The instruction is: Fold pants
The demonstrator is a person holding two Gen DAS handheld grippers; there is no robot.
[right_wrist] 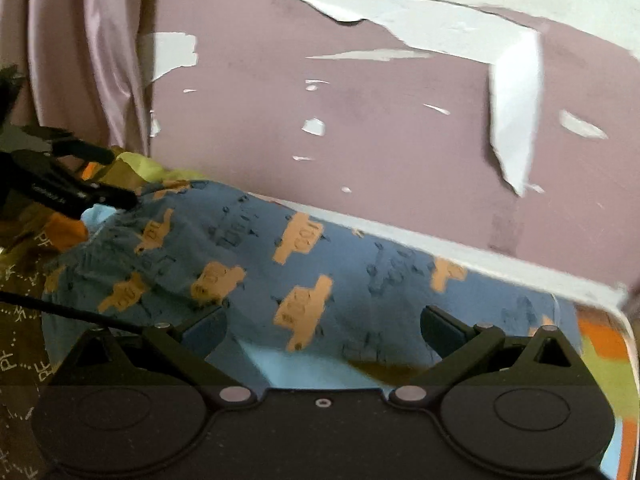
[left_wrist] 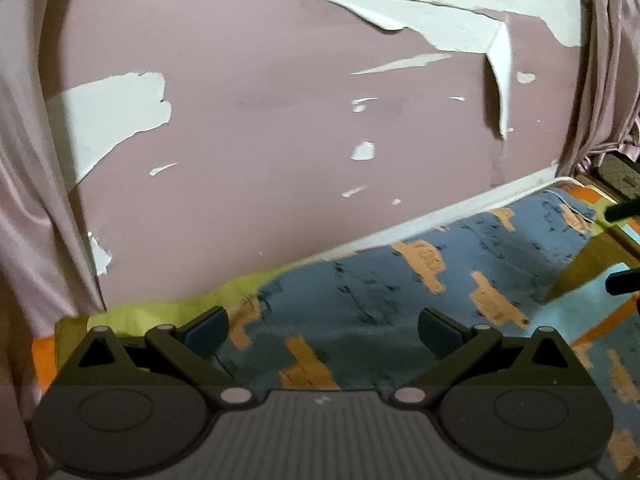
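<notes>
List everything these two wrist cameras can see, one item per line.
pants: one, blue with orange print, lying along the wall
bed cover: one, multicoloured (yellow-green, orange, light blue, brown), under the pants
wall: one, mauve with white peeled patches, behind the bed
curtains: two, pale pink, at the far left and right of the wall
left tool: one, black, open over the pants
right tool: one, black, open over the pants
</notes>
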